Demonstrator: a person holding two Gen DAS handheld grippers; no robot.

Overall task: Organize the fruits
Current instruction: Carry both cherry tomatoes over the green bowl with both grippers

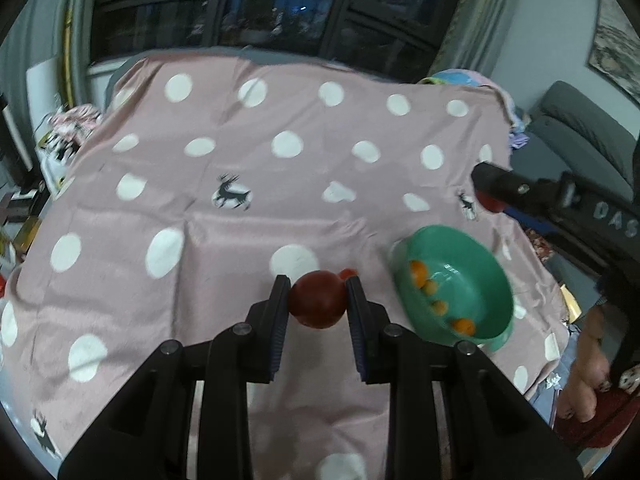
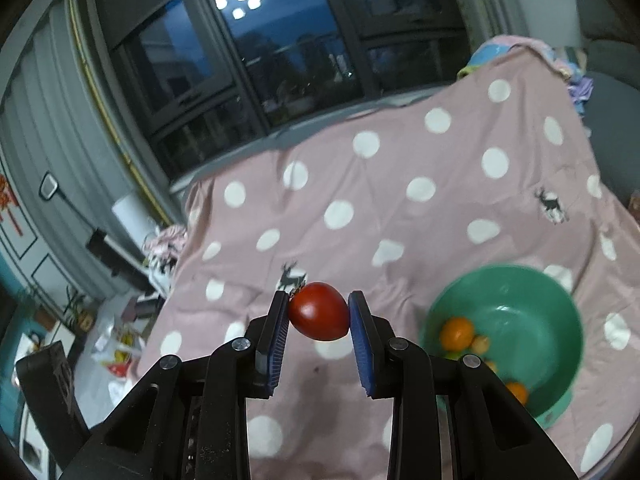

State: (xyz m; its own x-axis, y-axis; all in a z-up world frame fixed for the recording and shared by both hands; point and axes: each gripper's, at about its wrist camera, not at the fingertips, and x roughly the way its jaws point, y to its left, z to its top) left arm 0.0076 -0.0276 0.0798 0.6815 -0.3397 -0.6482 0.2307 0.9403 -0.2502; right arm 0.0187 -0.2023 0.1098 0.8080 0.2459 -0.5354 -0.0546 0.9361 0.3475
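Both tongs are clamped on fruit and held above the table. The left gripper (image 1: 318, 300) pinches a dark red, round tomato-like fruit (image 1: 318, 300) between its blue-padded jaws, and the right gripper (image 2: 319, 312) squeezes a glossy red oval tomato (image 2: 319, 311) the same way. The green plastic bowl (image 1: 486, 276) sits on the pink polka-dot tablecloth (image 1: 224, 232), at about three o'clock from the left tongs and four o'clock from the right ones, well apart from both.

To do this step well, I'd say each fruit should travel over the bowl's open mouth one at a time, come low before the jaws part, and land beside the small orange citrus fruits (image 2: 457, 333) already inside rather than on them. The grip looks narrow on such smooth skins, so a gentle pace seems wise.

Hard to read: a second reddish bit (image 1: 348, 273) peeks out behind the left fruit at one o'clock, and I can't tell whether it is a stem end or another fruit. The bowl is blurred, so its contents can't be counted surely. In the left view the right tongs' tips are mostly hidden by their own body.
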